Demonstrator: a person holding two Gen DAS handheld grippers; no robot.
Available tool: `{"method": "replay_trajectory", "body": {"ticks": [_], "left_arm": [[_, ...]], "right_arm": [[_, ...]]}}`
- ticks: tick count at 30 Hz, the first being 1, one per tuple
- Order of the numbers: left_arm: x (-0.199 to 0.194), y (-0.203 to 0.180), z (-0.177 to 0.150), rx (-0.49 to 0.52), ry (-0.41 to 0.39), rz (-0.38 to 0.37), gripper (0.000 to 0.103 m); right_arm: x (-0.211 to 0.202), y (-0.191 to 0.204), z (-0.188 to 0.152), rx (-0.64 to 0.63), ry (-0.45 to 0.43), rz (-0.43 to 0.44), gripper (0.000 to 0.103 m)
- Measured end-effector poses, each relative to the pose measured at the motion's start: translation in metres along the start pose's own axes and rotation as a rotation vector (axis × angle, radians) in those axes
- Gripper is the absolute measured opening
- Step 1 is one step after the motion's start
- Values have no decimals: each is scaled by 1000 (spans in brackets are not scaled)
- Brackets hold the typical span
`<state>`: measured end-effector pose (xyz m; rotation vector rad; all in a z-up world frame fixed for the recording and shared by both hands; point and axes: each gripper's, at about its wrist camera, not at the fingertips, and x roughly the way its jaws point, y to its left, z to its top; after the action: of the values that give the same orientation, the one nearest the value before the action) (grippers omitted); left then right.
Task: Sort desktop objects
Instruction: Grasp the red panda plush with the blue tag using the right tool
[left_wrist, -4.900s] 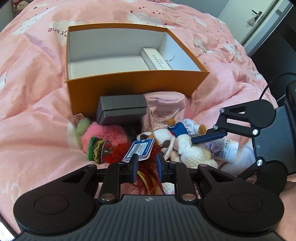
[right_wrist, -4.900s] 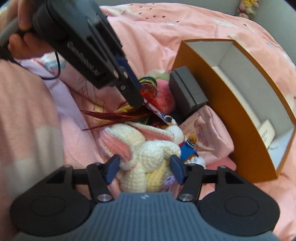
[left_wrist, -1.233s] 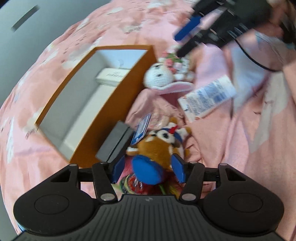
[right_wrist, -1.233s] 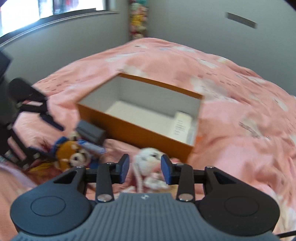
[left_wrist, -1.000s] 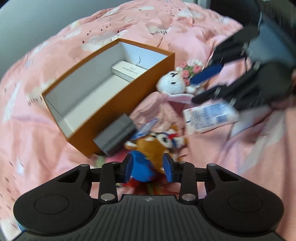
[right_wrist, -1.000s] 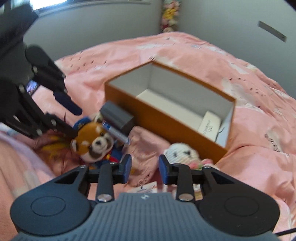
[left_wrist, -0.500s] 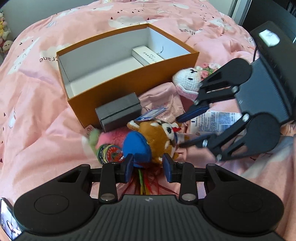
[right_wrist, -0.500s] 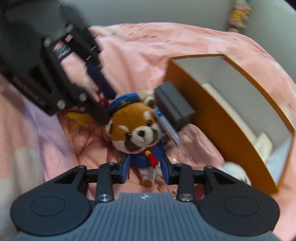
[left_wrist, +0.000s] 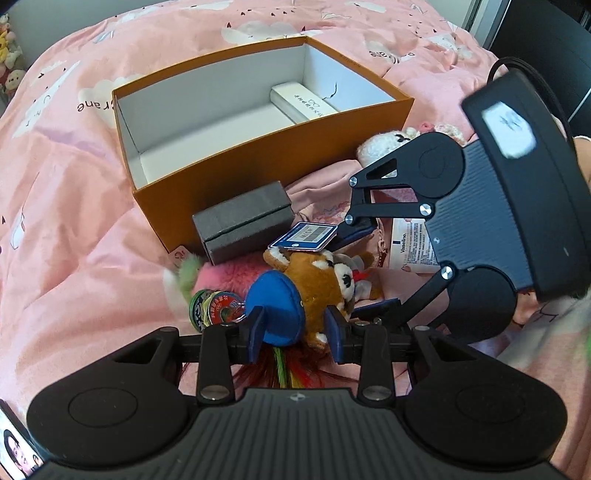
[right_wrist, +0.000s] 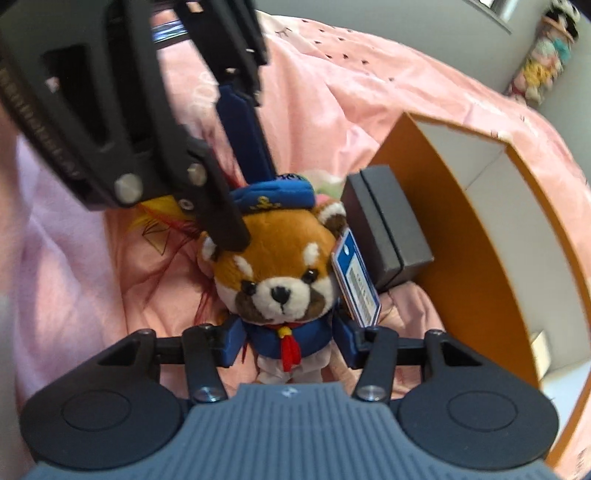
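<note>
A red panda plush (left_wrist: 321, 284) (right_wrist: 280, 269) in a blue cap and sailor suit hangs just above the pile on the pink bedspread. My left gripper (left_wrist: 295, 332) (right_wrist: 255, 206) is shut on its capped head from above. My right gripper (right_wrist: 288, 343) (left_wrist: 369, 269) reaches in from the other side. Its jaws are opening, with the plush's blue body between them and the pads beside it, not squeezing. A blue tag (left_wrist: 304, 236) (right_wrist: 356, 280) sticks out from the plush's ear. The open orange box (left_wrist: 258, 155) (right_wrist: 461, 258) lies behind, holding a slim white carton (left_wrist: 303, 103).
A grey case (left_wrist: 243, 221) (right_wrist: 388, 221) leans on the box front. Under the plush lie a pink furry toy (left_wrist: 229, 269), a round tin (left_wrist: 218, 308) and red feathers (left_wrist: 288, 369). A white crochet bunny (left_wrist: 376, 146) and a lotion tube (left_wrist: 410, 243) lie to the right.
My right gripper left the crochet bunny by the box, swung over to the plush and widened its jaws around the body. My left gripper rolled and sank slightly, still holding the plush.
</note>
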<state>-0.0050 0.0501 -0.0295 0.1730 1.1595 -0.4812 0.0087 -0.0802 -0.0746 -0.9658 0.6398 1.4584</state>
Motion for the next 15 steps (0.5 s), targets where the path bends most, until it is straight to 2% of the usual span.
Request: {"method": "replay_trajectory", "body": {"ticks": [3, 7, 11, 15], "left_arm": [[-2, 1, 0, -4, -10, -5, 40], [-1, 1, 1, -7, -12, -11, 40], [-2, -2, 1, -6, -20, -14, 40], [-3, -3, 1, -8, -23, -12, 40]], "right_arm": [[1, -12, -4, 75, -3, 39, 62], [4, -14, -7, 87, -7, 94, 54], [7, -10, -10, 73, 0, 105, 58], [6, -8, -10, 69, 12, 97, 56]]}}
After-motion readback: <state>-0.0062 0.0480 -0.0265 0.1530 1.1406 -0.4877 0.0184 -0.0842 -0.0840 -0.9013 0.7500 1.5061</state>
